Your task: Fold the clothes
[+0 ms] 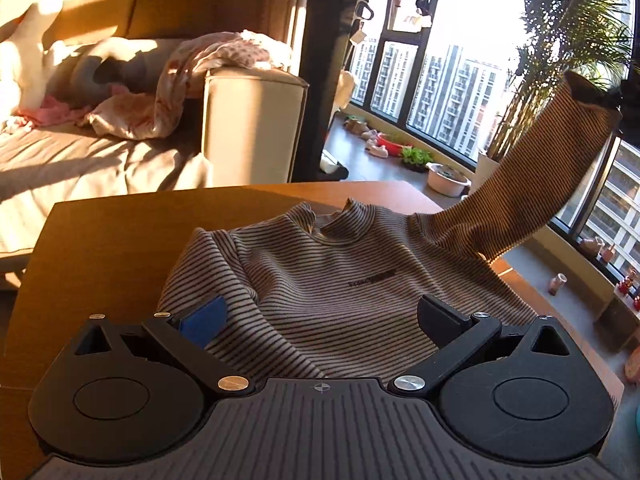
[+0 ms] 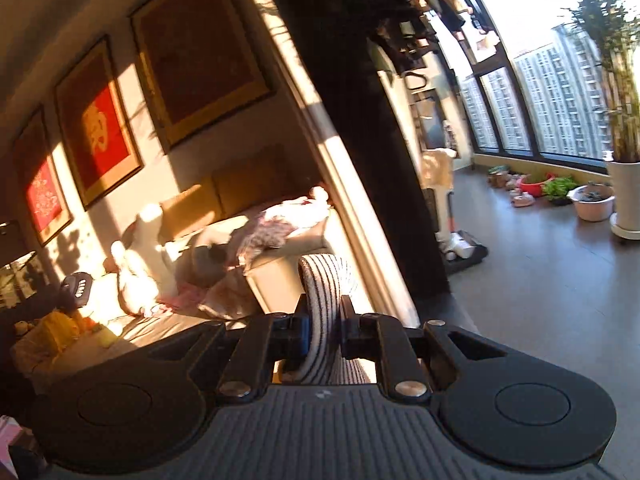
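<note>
A brown striped long-sleeved top (image 1: 328, 280) lies front up on the wooden table (image 1: 100, 240), collar at the far side. My left gripper (image 1: 320, 318) is open and empty, its fingers spread just above the top's lower part. The top's right sleeve (image 1: 552, 172) is lifted high into the air at the right. My right gripper (image 2: 324, 330) is shut on the cuff of that sleeve (image 2: 324, 300), which sticks up between the fingers. In the left wrist view the right gripper (image 1: 600, 96) shows only as a dark shape at the sleeve's end.
A sofa (image 1: 248, 120) with heaped clothes (image 1: 168, 80) stands behind the table at the left. A dark pillar (image 1: 324, 60) is behind the table. Windows, a tall potted palm (image 1: 568, 40) and basins (image 1: 446, 180) on the floor are at the right.
</note>
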